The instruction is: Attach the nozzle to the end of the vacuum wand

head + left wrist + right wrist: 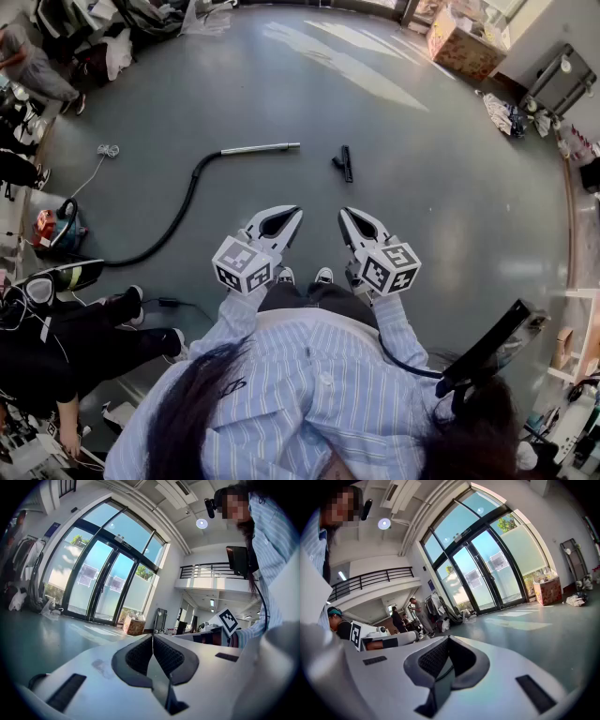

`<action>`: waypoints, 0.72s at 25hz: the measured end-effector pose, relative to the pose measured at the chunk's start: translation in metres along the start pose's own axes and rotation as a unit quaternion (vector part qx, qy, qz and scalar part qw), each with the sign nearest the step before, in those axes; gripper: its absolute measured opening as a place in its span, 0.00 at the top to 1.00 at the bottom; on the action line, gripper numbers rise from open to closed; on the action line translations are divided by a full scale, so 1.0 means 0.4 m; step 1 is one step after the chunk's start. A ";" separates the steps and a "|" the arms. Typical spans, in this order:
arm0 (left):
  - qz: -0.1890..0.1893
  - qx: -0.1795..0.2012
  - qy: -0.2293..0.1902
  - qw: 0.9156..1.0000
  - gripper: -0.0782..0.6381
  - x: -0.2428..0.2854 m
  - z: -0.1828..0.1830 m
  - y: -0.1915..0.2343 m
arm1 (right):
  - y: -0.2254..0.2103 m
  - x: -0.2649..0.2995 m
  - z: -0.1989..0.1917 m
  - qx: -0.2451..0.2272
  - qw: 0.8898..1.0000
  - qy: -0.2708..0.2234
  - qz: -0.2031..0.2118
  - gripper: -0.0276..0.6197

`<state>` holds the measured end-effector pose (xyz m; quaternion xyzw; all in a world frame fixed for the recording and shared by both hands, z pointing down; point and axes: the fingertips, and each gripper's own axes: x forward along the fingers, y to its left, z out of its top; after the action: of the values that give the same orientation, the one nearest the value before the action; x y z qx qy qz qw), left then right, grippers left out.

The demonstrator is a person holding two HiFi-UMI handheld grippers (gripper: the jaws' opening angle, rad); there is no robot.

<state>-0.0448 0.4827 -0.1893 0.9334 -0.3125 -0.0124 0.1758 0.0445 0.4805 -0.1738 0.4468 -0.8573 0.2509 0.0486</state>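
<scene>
We find the nozzle [345,162], a short black piece, lying flat on the grey floor [422,187] at about 12 o'clock from our shoes [305,276] and well apart from them. The vacuum wand [261,148], a silver tube, lies at 11 o'clock. Its free end points toward the nozzle, with bare floor between the 2. Its other end runs into the black hose [178,216], which curves back toward 9 o'clock to a red canister [54,230]. We judge the 2 parts lie end toward end so that each hand can lift 1 and push them together; nothing is joined yet.

The left gripper [293,216] and the right gripper [343,216] hang side by side just above our shoes, aimed at 12 o'clock and well short of either part. On both, the tongs are pressed together with nothing between them, which reads to us as a rest pose before the reach.

Only the head view shows wand, nozzle and hose. The gripper views look out across the room instead. They confirm what the head view cannot: the ribbed pads [140,656] meet along a seam. The left one adds glass doors [101,588] and a cardboard box [134,625], and the right one adds people standing [415,613] at 10 o'clock.
</scene>
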 end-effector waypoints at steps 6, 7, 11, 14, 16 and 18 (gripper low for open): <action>0.001 -0.006 0.008 1.000 0.88 0.013 -0.007 -0.018 | -0.016 -0.016 0.009 0.001 1.000 0.001 -0.002 0.95; 0.001 -0.007 0.009 1.000 0.88 0.015 -0.007 -0.020 | -0.018 -0.018 0.011 0.001 1.000 0.001 -0.001 0.95; 0.001 -0.008 0.009 1.000 0.88 0.024 -0.009 -0.018 | -0.027 -0.016 0.010 0.000 1.000 0.002 -0.001 0.95; 0.002 -0.009 0.011 1.000 0.88 0.036 -0.014 -0.016 | -0.041 -0.016 0.011 -0.002 1.000 0.002 0.003 0.95; 0.004 -0.010 0.013 1.000 0.88 0.048 -0.014 -0.013 | -0.056 -0.016 0.016 0.009 1.000 0.000 0.008 0.95; 0.006 -0.012 0.014 1.000 0.88 0.068 -0.011 -0.010 | -0.078 -0.017 0.024 0.020 1.000 -0.001 0.010 0.95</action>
<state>-0.0201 0.4713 -0.1843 0.9296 -0.3149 -0.0019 0.1916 0.0745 0.4661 -0.1721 0.4392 -0.8567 0.2682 0.0360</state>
